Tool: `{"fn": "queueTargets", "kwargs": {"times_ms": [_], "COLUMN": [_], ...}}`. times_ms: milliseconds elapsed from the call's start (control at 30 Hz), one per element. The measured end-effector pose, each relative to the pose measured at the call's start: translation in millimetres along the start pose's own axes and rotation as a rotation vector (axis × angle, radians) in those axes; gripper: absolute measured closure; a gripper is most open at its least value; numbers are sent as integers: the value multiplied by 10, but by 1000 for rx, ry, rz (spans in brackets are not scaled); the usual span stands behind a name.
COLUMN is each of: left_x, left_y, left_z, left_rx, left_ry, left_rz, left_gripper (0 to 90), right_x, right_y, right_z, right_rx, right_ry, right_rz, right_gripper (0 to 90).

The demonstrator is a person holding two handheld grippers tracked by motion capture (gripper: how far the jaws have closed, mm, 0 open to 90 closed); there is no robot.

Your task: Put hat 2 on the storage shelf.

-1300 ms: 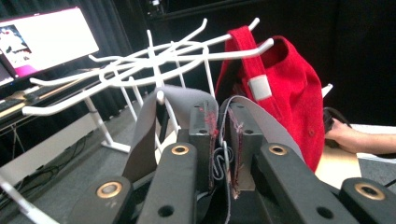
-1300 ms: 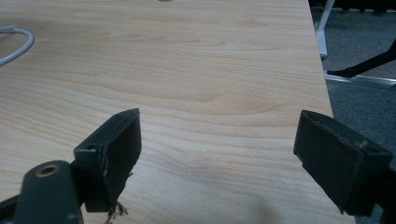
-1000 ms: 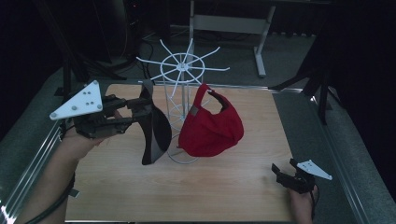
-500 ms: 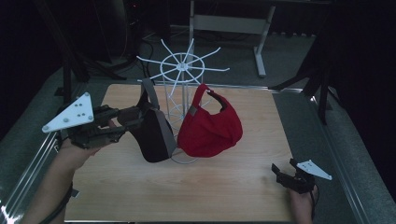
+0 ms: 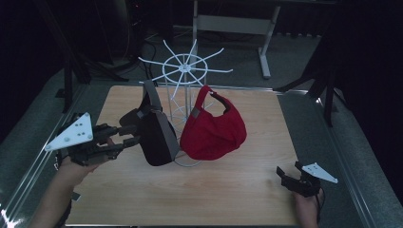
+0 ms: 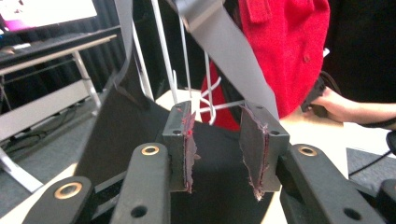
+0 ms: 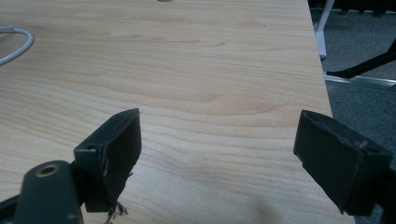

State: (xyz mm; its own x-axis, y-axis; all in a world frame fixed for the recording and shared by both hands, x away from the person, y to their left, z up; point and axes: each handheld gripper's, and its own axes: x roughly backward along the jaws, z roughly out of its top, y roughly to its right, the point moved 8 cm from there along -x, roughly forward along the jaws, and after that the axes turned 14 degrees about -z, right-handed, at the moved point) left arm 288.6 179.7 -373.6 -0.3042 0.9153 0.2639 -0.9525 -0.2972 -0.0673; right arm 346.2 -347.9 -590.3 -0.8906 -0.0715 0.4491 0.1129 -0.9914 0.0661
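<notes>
Black cap (image 5: 154,135), pinched at its edge by the left gripper (image 5: 124,137) to carry it clear of the rack (image 5: 185,76), hangs beside the red cap (image 5: 214,130), long axis near upright, strap up, while the right gripper (image 5: 291,175) idles wide open, empty.

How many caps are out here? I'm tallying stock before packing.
2: a red cap hanging on the white wire rack, and a black cap in the left gripper beside it. More could hide behind them.
</notes>
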Motion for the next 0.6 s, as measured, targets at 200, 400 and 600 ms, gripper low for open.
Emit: {"fn": "queueTargets", "kwargs": {"times_ms": [200,400,600], "left_x": [-1,-17,-69], "left_y": [-24,-52,-50], "left_z": [-279,-553,-807], "left_rx": [16,53,87], "left_ry": [-32,-46,-42], "left_rz": [38,51,44], "left_gripper": [647,645,645], "right_x": [0,-2,0], "right_y": [4,3,4], "right_z": [2,0,1], "right_rx": [-6,-3,-5], "right_ry": [0,-1,1], "right_rz": [1,-1,0], "right_gripper": [149,149,149]}}
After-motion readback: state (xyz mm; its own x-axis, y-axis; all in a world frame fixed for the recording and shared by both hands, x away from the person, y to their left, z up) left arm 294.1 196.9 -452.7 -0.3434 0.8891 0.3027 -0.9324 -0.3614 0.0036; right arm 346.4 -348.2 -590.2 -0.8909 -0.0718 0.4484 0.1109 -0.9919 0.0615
